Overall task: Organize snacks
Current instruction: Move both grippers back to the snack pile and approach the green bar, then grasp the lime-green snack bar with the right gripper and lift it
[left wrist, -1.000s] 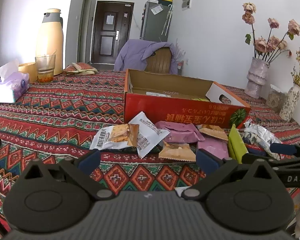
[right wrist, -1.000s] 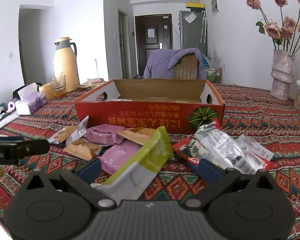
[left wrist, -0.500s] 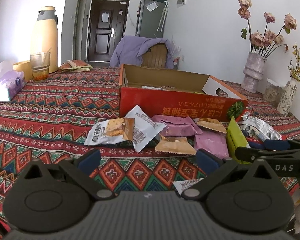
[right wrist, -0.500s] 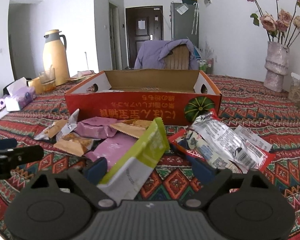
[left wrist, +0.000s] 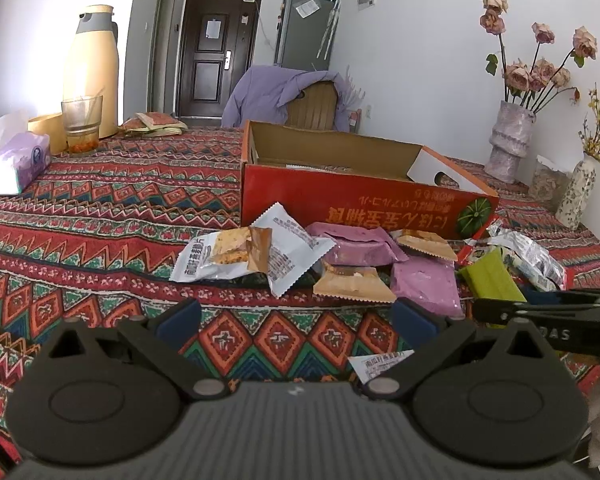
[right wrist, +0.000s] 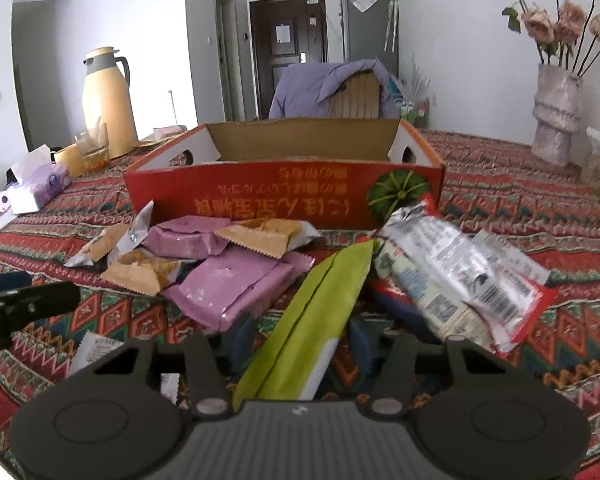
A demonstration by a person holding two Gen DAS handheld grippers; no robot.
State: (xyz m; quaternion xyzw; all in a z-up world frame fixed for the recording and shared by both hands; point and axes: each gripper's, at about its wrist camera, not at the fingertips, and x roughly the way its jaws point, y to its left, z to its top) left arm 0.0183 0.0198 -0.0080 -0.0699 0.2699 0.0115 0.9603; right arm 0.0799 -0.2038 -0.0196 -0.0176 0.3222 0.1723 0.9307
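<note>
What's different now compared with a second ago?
The right gripper jaws, wide open before, are closing around the green packet, which lies between them. The left gripper stayed open and still. The red box and the other snacks haven't moved.

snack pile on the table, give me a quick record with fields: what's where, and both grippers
surface: patterned tablecloth
box: open red cardboard box, behind the pile
pile: purple packets, tan cracker packets, white packet, silver and red packets
right gripper: jaws closing around the green packet
left gripper: open, nothing between its fingers, short of the pile
</note>
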